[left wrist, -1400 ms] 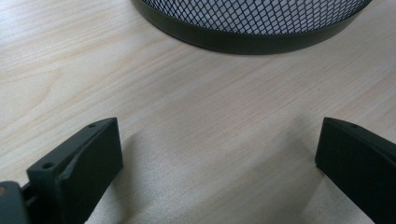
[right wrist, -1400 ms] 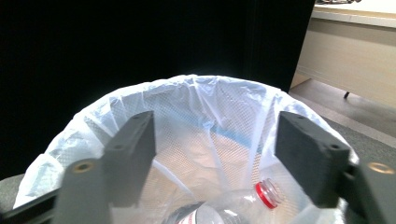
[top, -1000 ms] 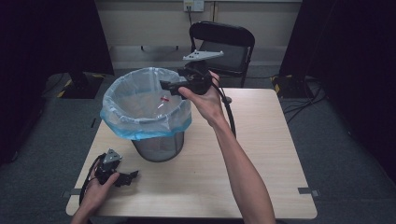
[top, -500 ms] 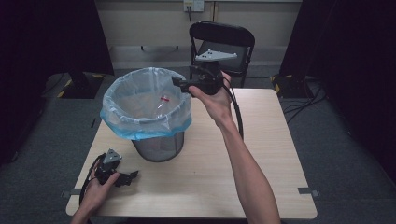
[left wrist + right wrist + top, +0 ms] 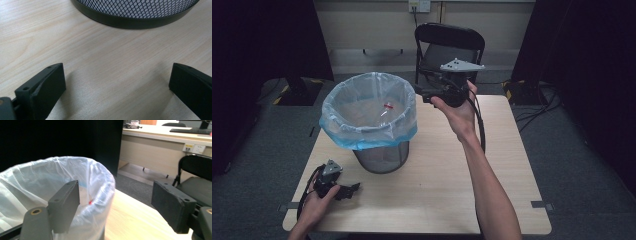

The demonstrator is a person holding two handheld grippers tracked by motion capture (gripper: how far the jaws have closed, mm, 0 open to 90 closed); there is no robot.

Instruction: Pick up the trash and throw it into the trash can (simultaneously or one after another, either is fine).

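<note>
Wastebasket of black mesh stands on the left half of your bench, lined with a clear bag whose blue-tinted top is folded down over the rim. A small red item shows inside against the far wall of the bag; what it is cannot be made out.

Your right tool is held in the air just beside the basket's right rim, at about rim height, its tip pointing left toward the opening. In the right gripper view its two jaws stand well apart with nothing between them; past them you see the bag's rim and the red speck through the plastic. They have just been opening a little further, and the gap is empty.

Your left tool rests low at the near left corner of the bench, in your left hand, pointing right along the wood. In the left gripper view its jaws are spread wide with bare bench between them, and the basket's mesh base sits near, ahead of them, not touching.

A black chair stands behind the bench's far edge.
</note>
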